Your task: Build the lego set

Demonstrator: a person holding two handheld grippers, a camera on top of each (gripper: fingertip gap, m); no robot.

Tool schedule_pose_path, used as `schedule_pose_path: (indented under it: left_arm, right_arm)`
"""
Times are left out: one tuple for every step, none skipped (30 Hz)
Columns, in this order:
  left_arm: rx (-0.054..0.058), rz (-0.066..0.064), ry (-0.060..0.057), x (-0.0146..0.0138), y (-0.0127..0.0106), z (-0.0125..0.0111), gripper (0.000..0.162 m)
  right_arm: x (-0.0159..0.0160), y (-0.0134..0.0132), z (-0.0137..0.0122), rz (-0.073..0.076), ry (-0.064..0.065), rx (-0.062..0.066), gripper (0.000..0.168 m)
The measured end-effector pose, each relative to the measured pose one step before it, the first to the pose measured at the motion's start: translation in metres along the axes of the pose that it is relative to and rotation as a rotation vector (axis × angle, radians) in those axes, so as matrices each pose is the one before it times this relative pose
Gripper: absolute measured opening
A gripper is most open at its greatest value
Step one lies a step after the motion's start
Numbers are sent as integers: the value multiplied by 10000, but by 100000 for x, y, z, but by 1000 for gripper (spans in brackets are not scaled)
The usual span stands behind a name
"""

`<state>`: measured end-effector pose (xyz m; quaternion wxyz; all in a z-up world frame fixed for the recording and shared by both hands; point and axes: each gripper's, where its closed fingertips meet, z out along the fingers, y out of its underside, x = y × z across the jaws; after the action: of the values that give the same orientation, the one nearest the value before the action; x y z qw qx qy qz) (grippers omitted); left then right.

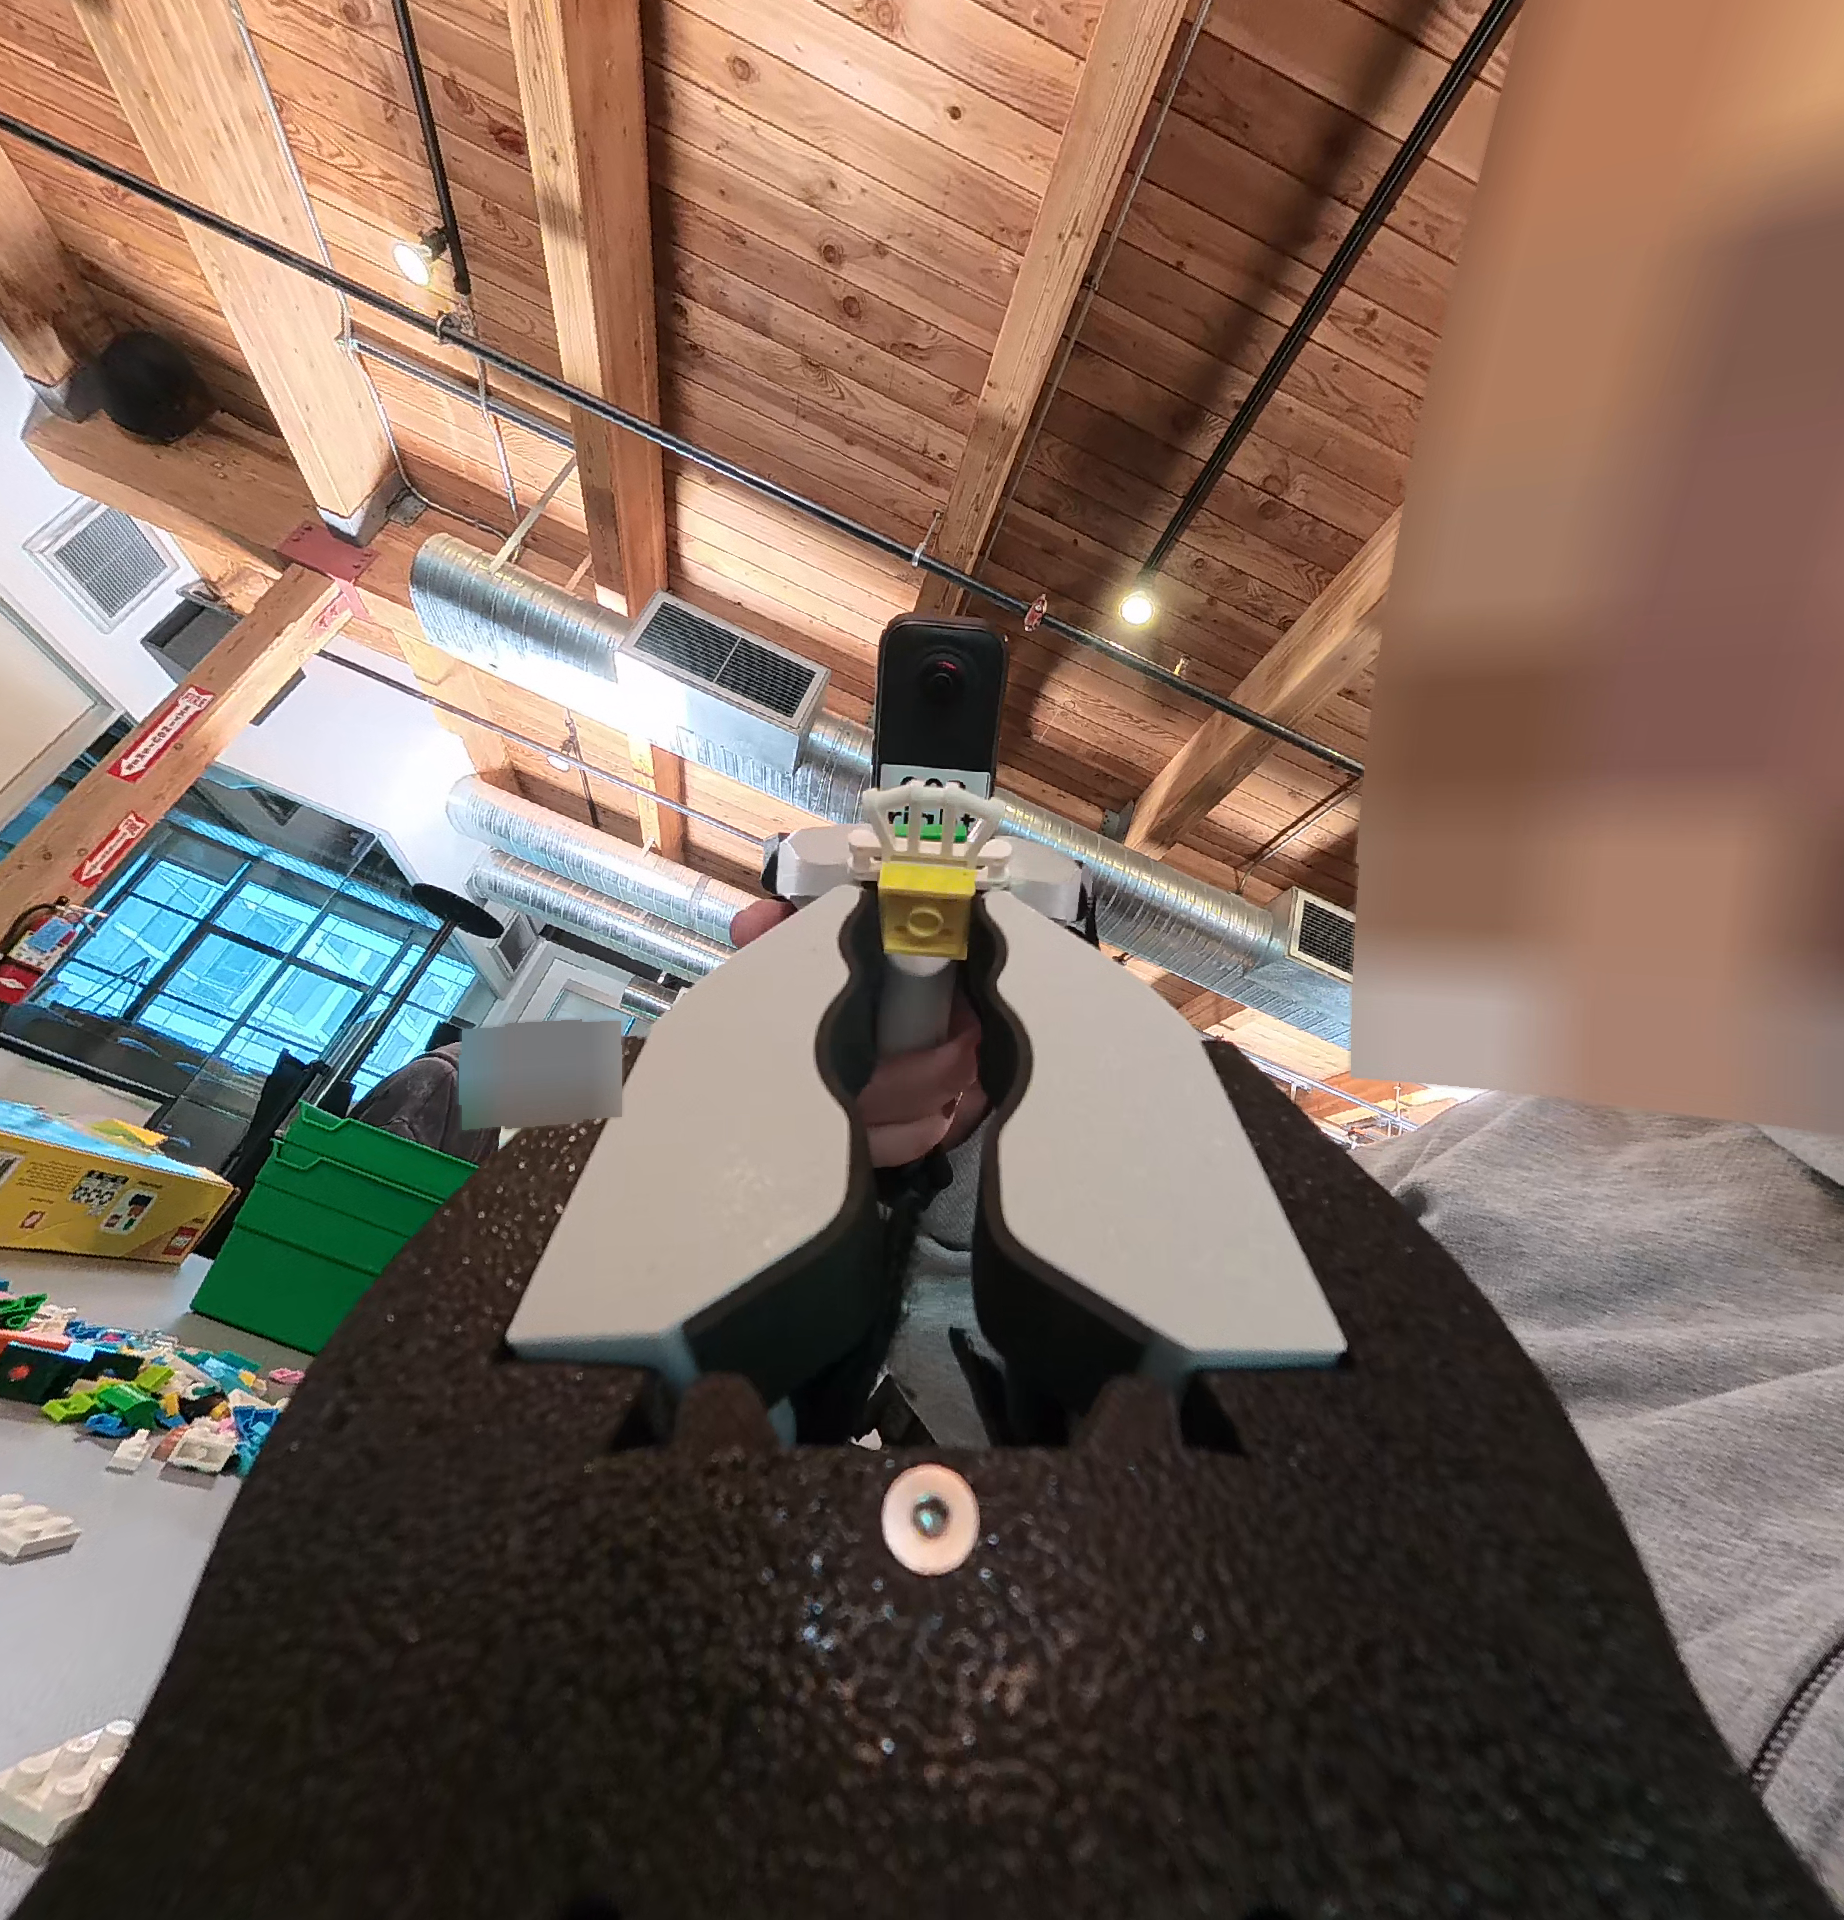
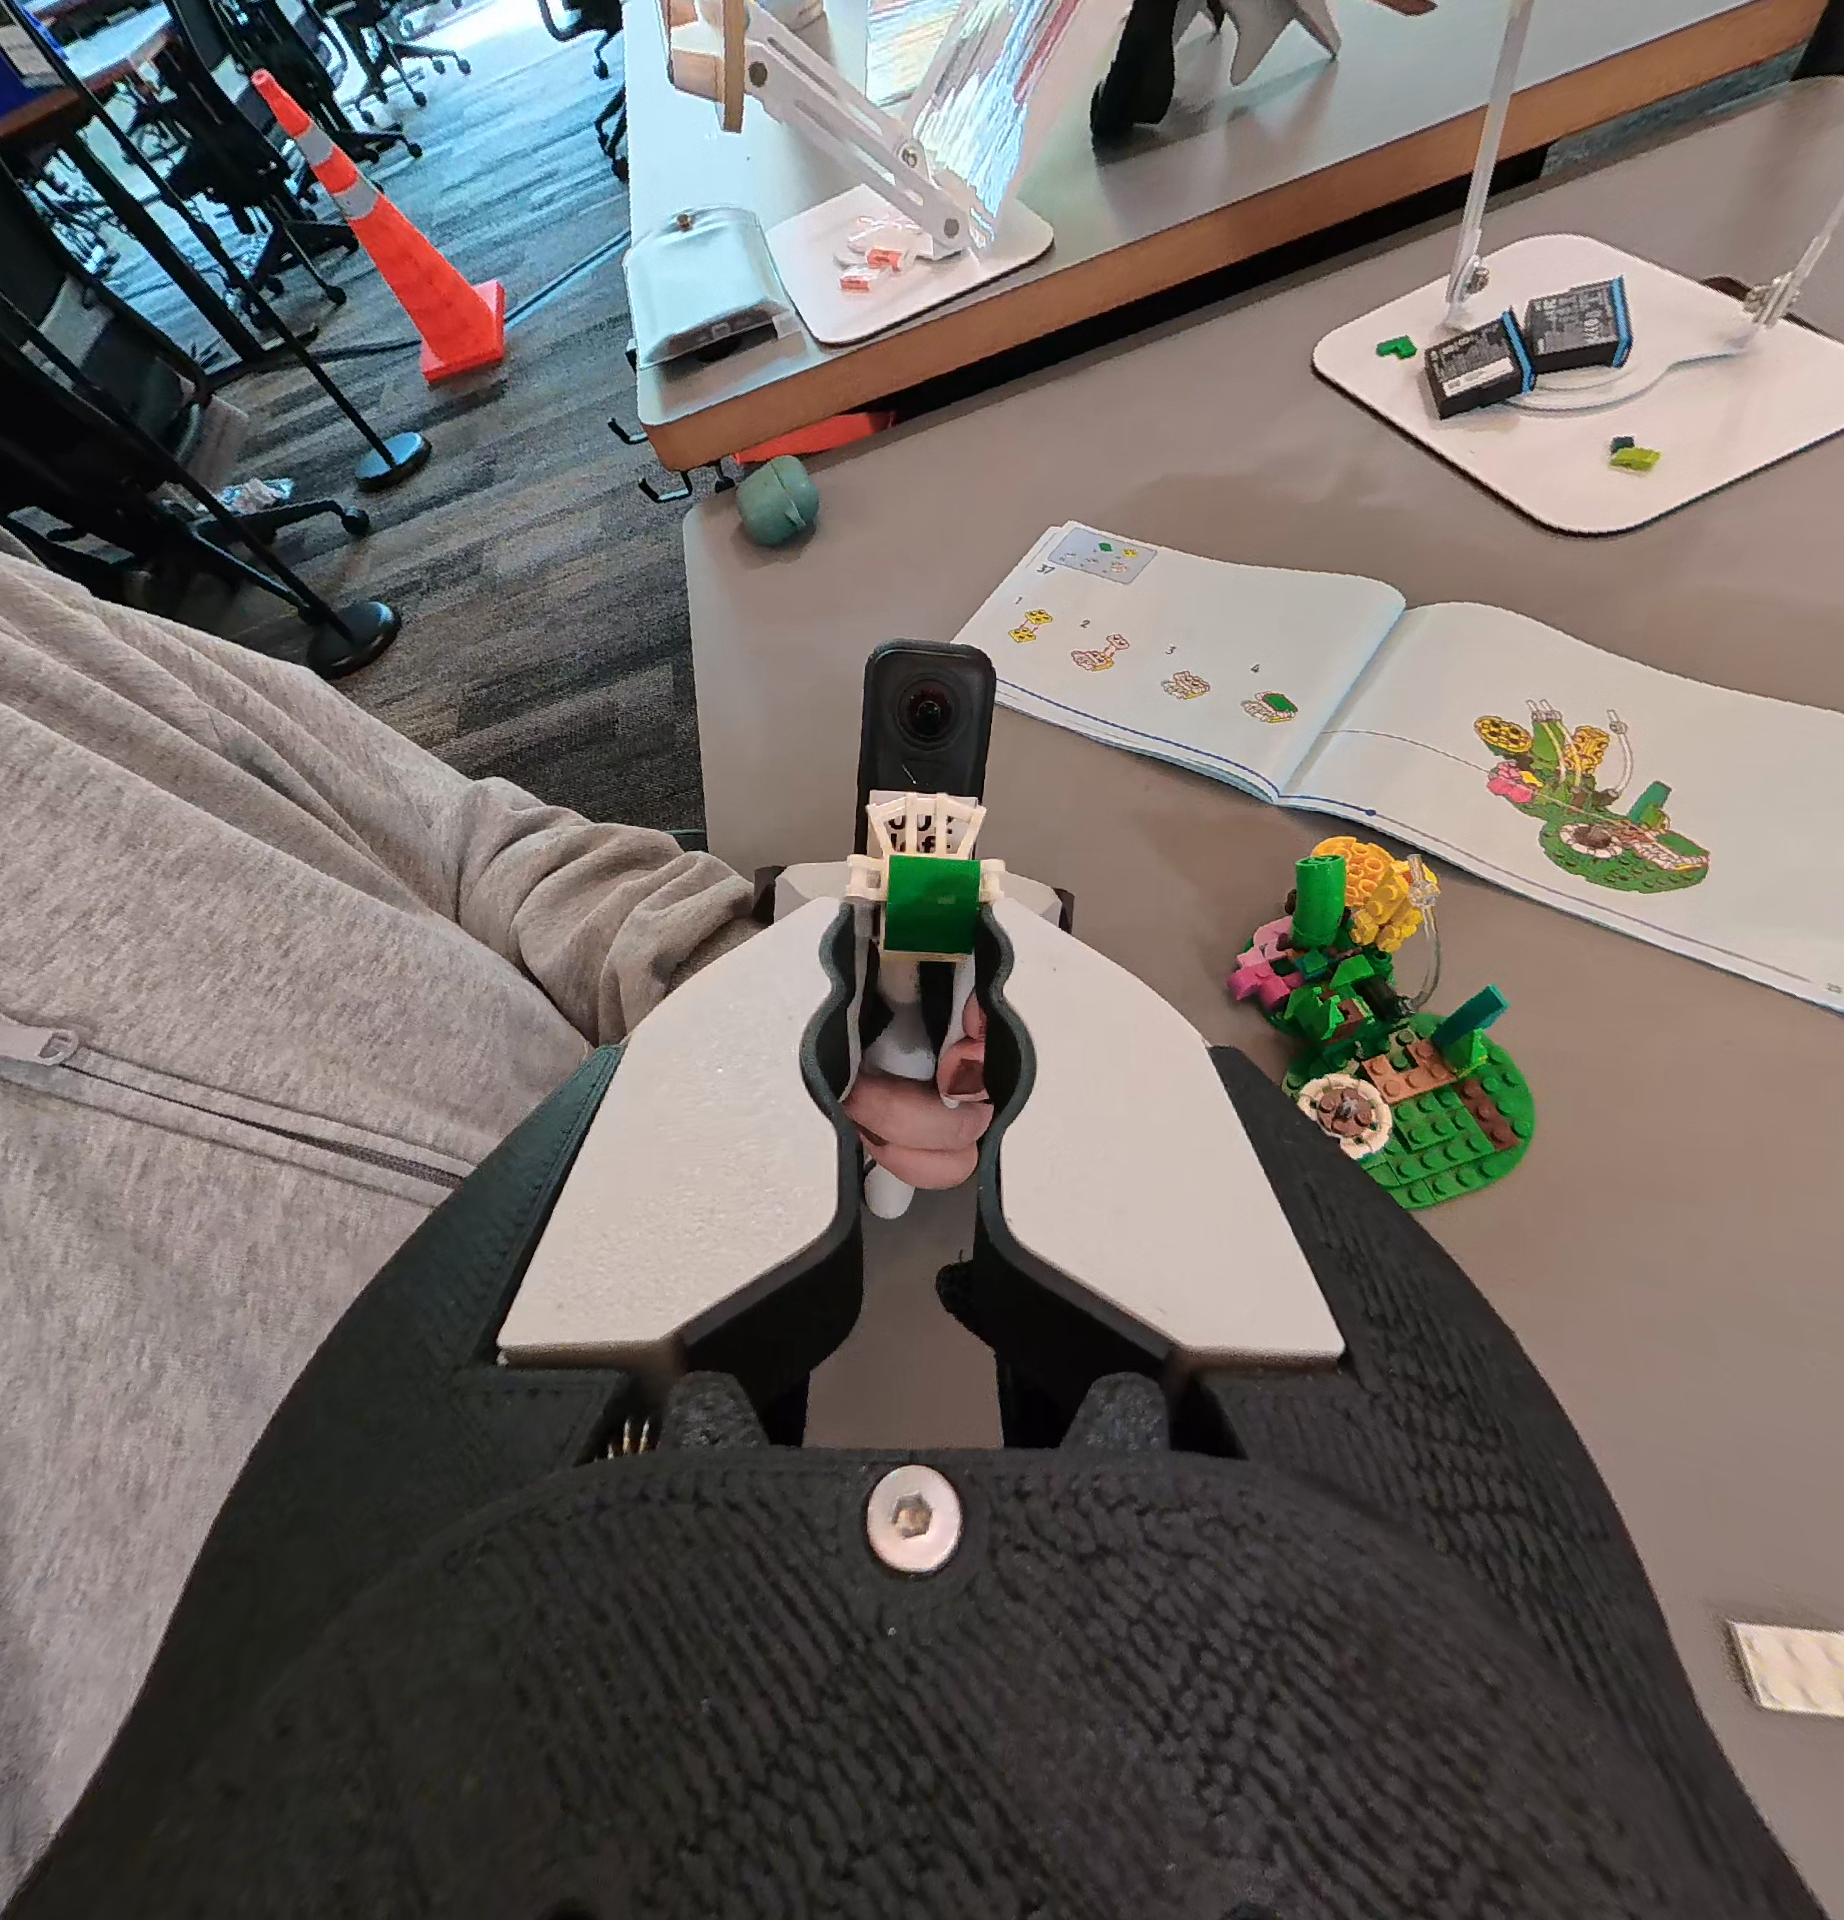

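My left gripper (image 1: 926, 920) is shut on a small lego piece, seen as a yellow plate (image 1: 928, 923) with a white fence part (image 1: 930, 826) above it. My right gripper (image 2: 928, 914) meets it tip to tip, shut on the same piece's green brick (image 2: 930, 904), with the white fence part (image 2: 923, 826) behind it. Each view shows the other gripper's black camera (image 1: 939, 707) (image 2: 926, 717) just beyond. A part-built green lego model (image 2: 1385, 1029) with flowers stands on the grey table, next to an open instruction booklet (image 2: 1417, 727).
A pile of loose bricks (image 1: 118, 1382), a yellow box (image 1: 76, 1195) and green bins (image 1: 346, 1226) lie at the left. White bricks (image 1: 14, 1527) lie nearer. A white stand base (image 2: 1676, 457) holds black blocks. The table's edge (image 2: 694, 675) runs beside my grey sleeve (image 2: 274, 831). The tips of both grippers are at nearly the same place. Both grippers' tips are roughly 20 cm from the part-built green lego model (image 2: 1385, 1029).
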<state>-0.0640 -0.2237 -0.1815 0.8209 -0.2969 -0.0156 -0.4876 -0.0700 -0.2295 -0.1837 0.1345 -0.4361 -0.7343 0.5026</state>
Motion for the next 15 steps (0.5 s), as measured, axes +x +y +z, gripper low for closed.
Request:
schedule_pose_path:
  left_arm:
    - [5,-6,-8,-18,2,0,16]
    - [3,3,-5,-8,-3,2,16]
    - [-2,8,0,10,2,5,16]
    - [6,2,-3,-14,-12,-6,16]
    - [4,-12,0,-13,-13,-6,16]
    - [6,-10,-1,-5,0,1,16]
    - [11,-5,-4,-10,-17,-3,16]
    - [1,-7,-4,-5,-10,-2,16]
    - [-3,-9,5,1,11,-5,16]
    - [-3,-8,2,0,8,3,16]
    - [-3,-4,9,15,11,14,16]
    - [12,0,2,0,-11,0,16]
    - [1,1,-23,-39,-5,-10,16]
    - [26,-3,-12,-20,-55,-16,16]
    - [8,-8,1,-7,-22,-8,16]
  right_arm:
    - [8,20,37,-7,10,-2,21]
    - [10,17,13,4,2,-4,20]
    - [15,7,22,10,4,0,19]
    - [29,-8,2,6,12,14,19]
    - [23,-11,6,6,18,20,19]
    - [32,-24,-20,9,22,22,19]
    - [25,-43,-19,6,17,30,19]
    - [13,-55,-28,9,5,33,20]
    - [6,-54,-37,11,-1,38,20]
    - [4,-66,-21,6,-3,42,20]
    - [-19,-45,-13,8,-9,30,21]
    - [-2,-22,6,7,-4,18,19]
    - [-1,2,23,-8,-3,11,17]
    - [-8,-27,13,-11,3,28,15]
    - [30,-24,17,-17,35,25,15]
